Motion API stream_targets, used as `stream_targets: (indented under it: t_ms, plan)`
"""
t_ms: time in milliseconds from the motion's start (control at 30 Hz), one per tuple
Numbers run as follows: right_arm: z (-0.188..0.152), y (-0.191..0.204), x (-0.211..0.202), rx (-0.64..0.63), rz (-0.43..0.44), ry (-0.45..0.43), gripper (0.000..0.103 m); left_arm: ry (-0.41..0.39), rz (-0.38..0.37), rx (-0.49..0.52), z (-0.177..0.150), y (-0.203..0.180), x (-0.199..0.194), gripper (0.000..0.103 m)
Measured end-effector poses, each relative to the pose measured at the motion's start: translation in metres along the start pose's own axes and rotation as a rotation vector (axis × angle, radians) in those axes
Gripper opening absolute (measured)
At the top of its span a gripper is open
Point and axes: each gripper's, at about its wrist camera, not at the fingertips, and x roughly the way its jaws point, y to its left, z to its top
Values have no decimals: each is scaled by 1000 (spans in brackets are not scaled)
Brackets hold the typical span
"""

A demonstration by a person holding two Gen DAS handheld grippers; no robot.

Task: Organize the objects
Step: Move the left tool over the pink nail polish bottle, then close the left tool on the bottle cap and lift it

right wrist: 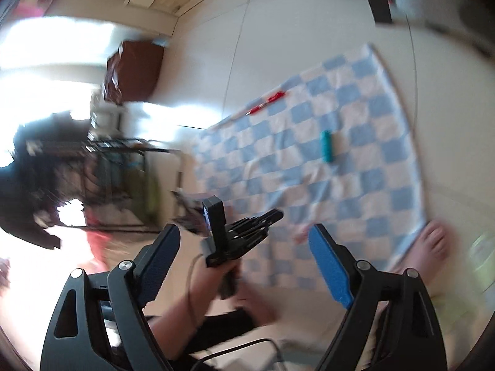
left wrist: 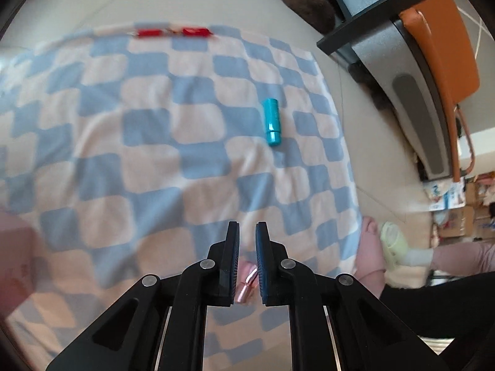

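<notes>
Risk first: your left tongs [left wrist: 247,228] look nearly pressed together on a small pink tube [left wrist: 246,284], which sits deep near the pad bases and not at the tips, so it could slip or twist out if you swing fast. Right tongs [right wrist: 244,238] are spread wide, empty. Teal tube [left wrist: 270,122] lies on the checkered blanket [left wrist: 123,160] on the floor, far right; red pen [left wrist: 173,32] at the far edge. View is blurred, so I can't confirm the grip. Your bare foot [left wrist: 371,247] at the near-right blanket corner could snag it.
</notes>
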Motion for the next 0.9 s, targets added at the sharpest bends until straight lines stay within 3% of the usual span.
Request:
stream_targets:
  t_ms: [67,133,233,333,567,600,667,833,900]
  plan:
    - [-2,-2,6,43,18,15,86,39,13,52,-12,-3,5,8]
    - [-5,-2,13,60,11,32,86,103,54,95,-2,-17,-1,10]
    - [-7,4,21,32,-36,44,86,208,113,196,-13,-36,44,28]
    - [-7,7,27,-2,-79,51,86,286,145,320,-36,-59,77,33]
    - [-3,1,31,1,-106,65,86,267,304,448,-53,-88,119,34]
    - [-3,0,31,2,-107,66,86,296,306,455,-57,-89,126,34]
    - [-2,-3,30,7,-109,66,86,334,308,472,-64,-91,137,23]
    - [-3,-10,27,28,-112,66,86,325,351,521,-71,-103,147,23]
    - [-2,-12,25,33,-112,64,86,327,281,459,-68,-100,146,23]
